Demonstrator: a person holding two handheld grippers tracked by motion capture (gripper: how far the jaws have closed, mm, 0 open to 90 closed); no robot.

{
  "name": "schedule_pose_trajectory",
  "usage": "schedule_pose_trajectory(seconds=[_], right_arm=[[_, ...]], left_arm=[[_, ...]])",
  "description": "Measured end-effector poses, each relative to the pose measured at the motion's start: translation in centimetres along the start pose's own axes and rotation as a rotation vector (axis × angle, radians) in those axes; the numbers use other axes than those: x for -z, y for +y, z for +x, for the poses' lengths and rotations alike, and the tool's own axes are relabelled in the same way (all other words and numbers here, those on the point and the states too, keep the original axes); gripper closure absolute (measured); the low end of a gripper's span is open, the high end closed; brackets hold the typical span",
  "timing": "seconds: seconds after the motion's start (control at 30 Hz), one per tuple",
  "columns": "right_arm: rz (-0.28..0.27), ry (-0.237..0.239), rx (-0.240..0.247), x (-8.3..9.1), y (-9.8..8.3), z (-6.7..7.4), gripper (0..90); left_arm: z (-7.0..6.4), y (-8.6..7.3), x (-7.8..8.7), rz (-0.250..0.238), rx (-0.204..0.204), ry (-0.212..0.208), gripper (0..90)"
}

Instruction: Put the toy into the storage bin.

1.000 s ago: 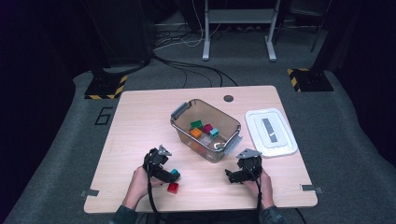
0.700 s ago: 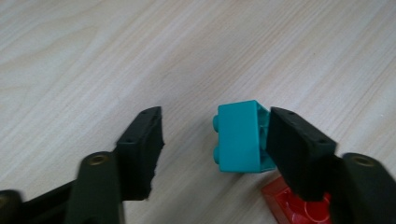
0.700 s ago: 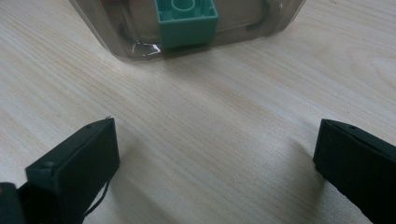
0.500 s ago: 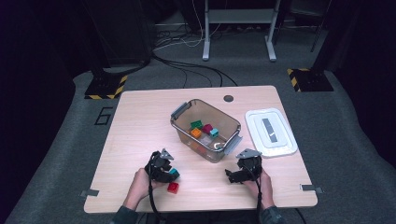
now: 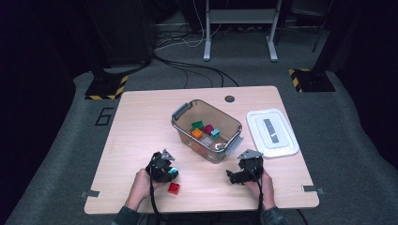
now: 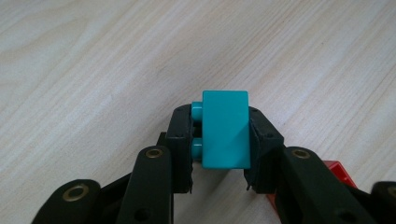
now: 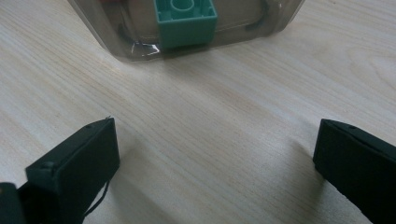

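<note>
My left gripper (image 6: pixel 219 140) (image 5: pixel 164 169) has just been closing its jaws and is now shut on a teal brick (image 6: pixel 225 128) (image 5: pixel 172 171), low over the table near its front edge. The pads press the brick's two sides, and its studs point left in the left gripper view. A red brick (image 5: pixel 174 188) (image 6: pixel 338 170) lies on the wood just beside it. My right gripper (image 7: pixel 215 158) (image 5: pixel 234 176) rests open near the front right, its jaws wide apart with bare wood between them.
A clear plastic bin (image 5: pixel 185 124) (image 7: pixel 116 28) stands at the table's middle and holds several coloured bricks, one of them teal (image 7: pixel 187 18) against the near wall. Its white lid (image 5: pixel 272 133) lies to the right. A person's hands hold both grippers.
The left gripper's jaws have closed onto the teal brick. Both hands have stayed where they were.
</note>
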State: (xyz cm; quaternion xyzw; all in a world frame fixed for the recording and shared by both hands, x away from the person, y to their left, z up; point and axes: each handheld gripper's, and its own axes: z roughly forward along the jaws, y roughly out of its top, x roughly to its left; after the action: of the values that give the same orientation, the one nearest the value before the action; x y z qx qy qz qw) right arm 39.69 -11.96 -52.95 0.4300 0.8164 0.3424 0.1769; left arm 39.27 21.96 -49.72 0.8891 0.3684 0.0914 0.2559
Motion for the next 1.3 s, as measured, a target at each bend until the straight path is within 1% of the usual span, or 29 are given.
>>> schedule_pose_trajectory(seconds=[0.03, 0.17, 0.23, 0.33, 0.43, 0.47, 0.5, 0.57, 0.6, 0.63, 0.73, 0.77, 0.83, 0.97, 1.0, 1.03, 1.07, 1.13, 1.17, 1.2, 1.3], right_arm=[[0.000, 0.000, 0.000, 0.0, 0.0, 0.0, 0.0], [0.000, 0.001, 0.000, 0.0, 0.0, 0.0, 0.0], [0.000, 0.000, 0.000, 0.0, 0.0, 0.0, 0.0], [0.000, 0.000, 0.000, 0.0, 0.0, 0.0, 0.0], [0.000, 0.000, 0.000, 0.0, 0.0, 0.0, 0.0], [0.000, 0.000, 0.000, 0.0, 0.0, 0.0, 0.0], [0.000, 0.000, 0.000, 0.0, 0.0, 0.0, 0.0], [0.000, 0.000, 0.000, 0.0, 0.0, 0.0, 0.0], [0.000, 0.001, 0.009, 0.0, 0.0, -0.1, 0.0], [0.000, 0.000, 0.000, 0.0, 0.0, 0.0, 0.0], [0.000, 0.000, 0.000, 0.0, 0.0, 0.0, 0.0], [0.000, 0.000, 0.000, 0.0, 0.0, 0.0, 0.0], [0.000, 0.000, 0.000, 0.0, 0.0, 0.0, 0.0], [0.000, 0.002, 0.009, 0.0, 0.0, -0.1, 0.0], [0.000, 0.000, -0.001, 0.0, 0.0, 0.0, 0.0], [0.000, 0.000, 0.000, 0.0, 0.0, 0.0, 0.0], [0.000, 0.000, 0.000, 0.0, 0.0, 0.0, 0.0], [0.000, 0.000, -0.001, 0.0, 0.0, 0.0, 0.0], [0.000, 0.001, 0.009, 0.0, 0.0, -0.1, 0.0], [0.000, 0.000, -0.001, 0.0, 0.0, 0.0, 0.0], [0.000, 0.000, 0.000, 0.0, 0.0, 0.0, 0.0]], left_arm=[[0.0, 0.1, 0.0, -0.010, 0.006, -0.002, 66.8], [0.1, 0.4, 0.2, -0.011, -0.002, 0.001, 66.8], [0.2, 0.5, 0.2, -0.026, 0.004, 0.002, 66.8], [0.3, 0.8, 0.5, -0.035, 0.007, 0.004, 66.8], [0.3, 1.1, 0.9, -0.065, 0.008, 0.016, 66.8], [0.4, 1.2, 1.0, -0.068, -0.001, 0.023, 66.8], [0.4, 1.3, 1.1, -0.077, 0.001, 0.019, 66.8], [0.5, 1.6, 1.4, -0.087, 0.000, 0.025, 66.8], [0.6, 1.7, 1.6, -0.091, 0.000, 0.027, 66.8], [0.6, 1.7, 1.6, -0.091, 0.000, 0.027, 66.8], [0.7, 2.1, 2.1, -0.112, 0.002, 0.037, 66.8], [0.8, 2.2, 2.3, -0.113, -0.006, 0.044, 66.8], [0.9, 2.4, 2.5, -0.122, -0.003, 0.043, 66.8], [1.0, 3.0, 3.3, -0.136, -0.010, 0.061, 66.8], [1.0, 3.1, 3.5, -0.148, -0.008, 0.066, 66.8], [1.1, 3.3, 3.7, -0.149, -0.010, 0.062, 66.8], [1.1, 3.4, 3.9, -0.159, -0.014, 0.071, 66.8], [1.2, 3.7, 4.3, -0.172, -0.011, 0.076, 66.8], [1.2, 3.9, 4.6, -0.174, -0.014, 0.079, 66.8], [1.3, 4.1, 4.8, -0.176, -0.014, 0.081, 66.8], [1.4, 4.7, 5.4, -0.188, -0.019, 0.095, 66.8]])
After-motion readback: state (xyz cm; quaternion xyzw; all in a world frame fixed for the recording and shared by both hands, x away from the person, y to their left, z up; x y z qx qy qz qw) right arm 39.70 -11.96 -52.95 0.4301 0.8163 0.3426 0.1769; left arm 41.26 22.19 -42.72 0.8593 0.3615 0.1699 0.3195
